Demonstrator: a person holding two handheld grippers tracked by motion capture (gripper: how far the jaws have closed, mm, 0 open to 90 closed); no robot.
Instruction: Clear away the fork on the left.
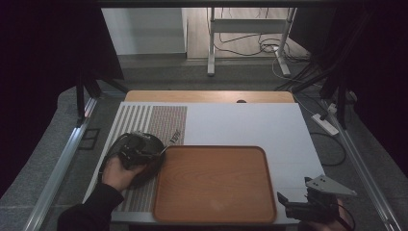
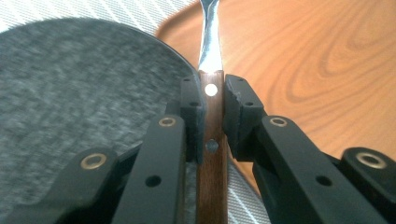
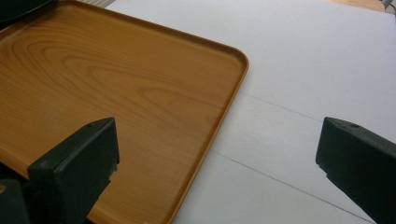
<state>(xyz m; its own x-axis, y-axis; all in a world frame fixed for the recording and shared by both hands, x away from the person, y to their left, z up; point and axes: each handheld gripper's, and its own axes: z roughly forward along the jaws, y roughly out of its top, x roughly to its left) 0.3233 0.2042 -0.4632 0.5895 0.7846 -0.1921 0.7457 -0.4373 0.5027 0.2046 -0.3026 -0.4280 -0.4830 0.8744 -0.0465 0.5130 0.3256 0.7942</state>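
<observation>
My left gripper (image 2: pixel 214 93) is shut on the brown wooden handle of a utensil (image 2: pixel 212 140), which has two metal rivets. Its shiny metal neck (image 2: pixel 210 37) points ahead over the rim of the wooden tray (image 2: pixel 317 60); the working end is out of frame. Left of the jaws lies a dark grey round plate (image 2: pixel 70 93). From above, the left gripper (image 1: pixel 137 151) sits in a hand over that plate (image 1: pixel 150 139), just left of the tray (image 1: pixel 214 185). My right gripper (image 1: pixel 296 192) hangs open off the tray's near right corner, with nothing between its jaws (image 3: pixel 219 149).
A striped and patterned placemat (image 1: pixel 139 118) lies under the plate on a white board (image 1: pixel 250 122) that covers the table. The tray (image 3: pixel 116 84) holds nothing. Table legs and cables (image 1: pixel 250 45) stand on the floor beyond the far edge.
</observation>
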